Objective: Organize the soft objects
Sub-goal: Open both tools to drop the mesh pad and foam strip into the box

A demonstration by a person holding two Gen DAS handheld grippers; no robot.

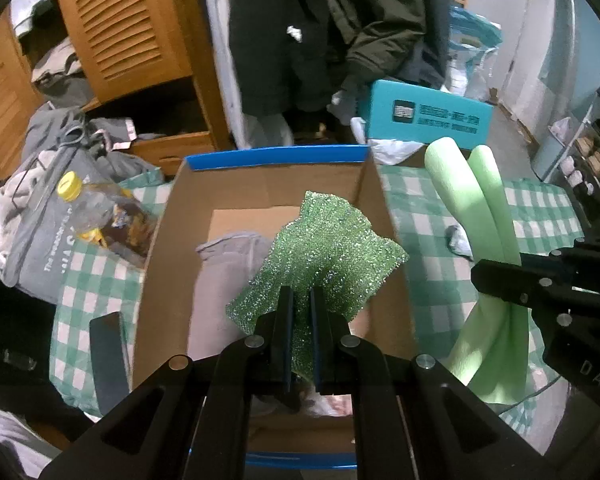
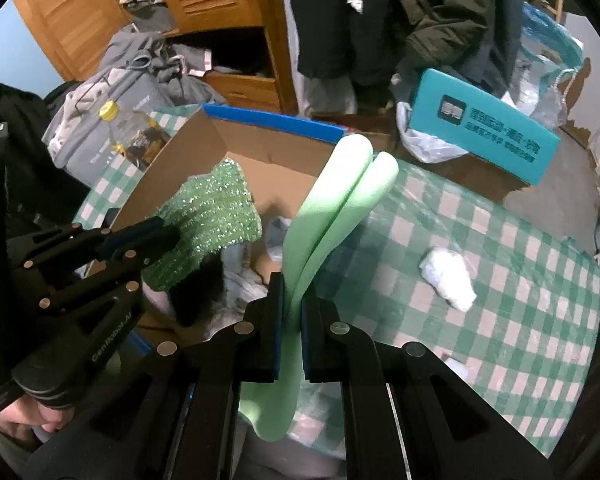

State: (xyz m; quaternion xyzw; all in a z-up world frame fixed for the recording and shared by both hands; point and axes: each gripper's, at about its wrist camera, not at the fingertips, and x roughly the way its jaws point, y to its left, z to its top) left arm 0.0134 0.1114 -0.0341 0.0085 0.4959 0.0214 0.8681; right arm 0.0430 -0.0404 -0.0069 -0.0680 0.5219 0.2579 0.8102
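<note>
My left gripper point(image 1: 301, 294) is shut on a sparkly green scrubbing cloth point(image 1: 324, 248), held over the open cardboard box point(image 1: 168, 216) with a blue rim. A grey cloth point(image 1: 228, 252) lies inside the box. My right gripper point(image 2: 291, 280) is shut on a folded pale green foam sheet point(image 2: 340, 192), its two rolled ends sticking upward beside the box's right wall. In the left wrist view the right gripper point(image 1: 496, 276) and the foam sheet point(image 1: 468, 200) show at the right. In the right wrist view the left gripper point(image 2: 168, 236) holds the scrubbing cloth point(image 2: 212, 208) over the box point(image 2: 188, 148).
The box sits on a green checked tablecloth point(image 2: 500, 280). A crumpled white wad point(image 2: 448, 272) lies on the cloth to the right. A yellow-capped bottle point(image 1: 100, 216) and grey bag point(image 1: 32, 236) stand left of the box. A teal box point(image 1: 424, 114) and a wooden cabinet point(image 1: 112, 28) lie beyond.
</note>
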